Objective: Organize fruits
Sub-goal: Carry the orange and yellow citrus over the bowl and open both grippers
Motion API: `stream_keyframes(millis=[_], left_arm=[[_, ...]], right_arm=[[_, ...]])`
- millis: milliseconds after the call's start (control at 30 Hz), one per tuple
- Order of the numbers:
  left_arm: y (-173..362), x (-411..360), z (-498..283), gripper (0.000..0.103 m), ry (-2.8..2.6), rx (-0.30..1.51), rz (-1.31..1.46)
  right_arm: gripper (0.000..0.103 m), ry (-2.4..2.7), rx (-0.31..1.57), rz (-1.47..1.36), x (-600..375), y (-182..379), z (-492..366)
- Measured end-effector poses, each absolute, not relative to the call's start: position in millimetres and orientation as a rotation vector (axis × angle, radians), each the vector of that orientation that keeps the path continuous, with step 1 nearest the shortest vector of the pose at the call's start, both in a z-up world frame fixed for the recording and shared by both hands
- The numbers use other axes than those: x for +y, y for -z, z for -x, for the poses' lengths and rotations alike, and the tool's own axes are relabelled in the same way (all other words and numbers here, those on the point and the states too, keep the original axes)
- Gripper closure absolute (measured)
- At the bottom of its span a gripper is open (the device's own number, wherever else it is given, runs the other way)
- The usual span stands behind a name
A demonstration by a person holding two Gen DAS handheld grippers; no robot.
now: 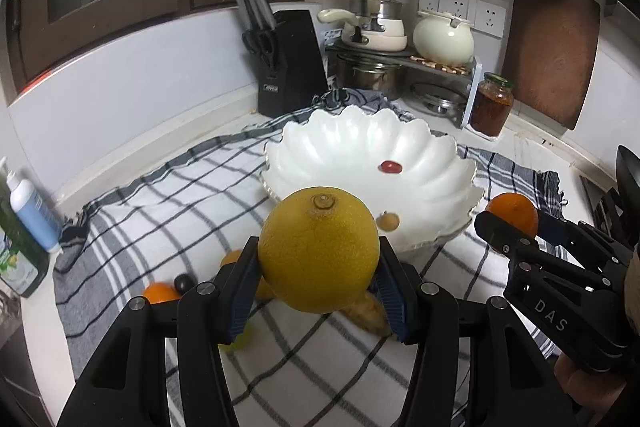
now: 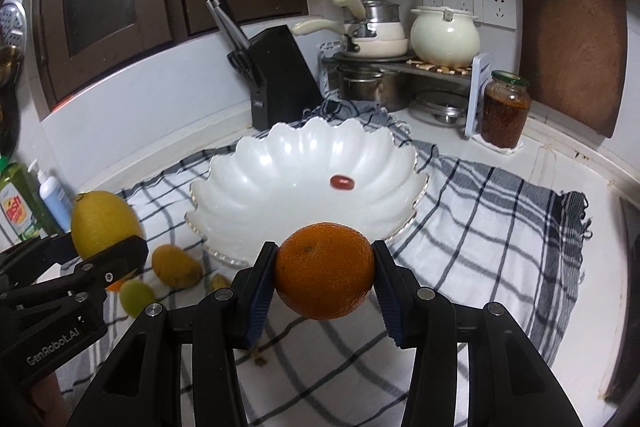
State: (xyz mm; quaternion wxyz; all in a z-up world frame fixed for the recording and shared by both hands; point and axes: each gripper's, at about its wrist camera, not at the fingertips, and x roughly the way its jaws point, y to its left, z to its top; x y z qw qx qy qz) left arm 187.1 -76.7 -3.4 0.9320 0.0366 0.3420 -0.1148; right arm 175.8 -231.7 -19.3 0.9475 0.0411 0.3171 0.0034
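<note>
Two grippers carrying citrus above a checked cloth (image 2: 480,211)

The left gripper (image 1: 318,291) is clenching a yellow lemon (image 1: 319,250) just before the white scalloped bowl (image 2: 256,195), which is holding one small red fruit (image 2: 342,182); the right gripper (image 2: 325,281) is squeezing an orange (image 2: 324,270) beside it.

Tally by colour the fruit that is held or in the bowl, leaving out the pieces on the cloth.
Yellow fruit: 1
Orange fruit: 1
Red fruit: 1
Tan fruit: 1
Total: 4
</note>
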Motion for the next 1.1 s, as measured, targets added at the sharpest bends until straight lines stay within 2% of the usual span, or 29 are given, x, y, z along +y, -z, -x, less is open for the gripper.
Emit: stream_keyframes(millis=[467,1100], left_arm=[[-2.5,-93.2,-228.3,0.049,0.253,0.689,-0.086],[19.5,-106.0,-277.1,0.049,0.274,0.742,-0.094]], right_arm=[[0.056,0.013,0.619,-0.073,-245.5,7.2,-209.3],[0.056,0.011,0.666,-0.076,-252.9,24.9,-253.3]])
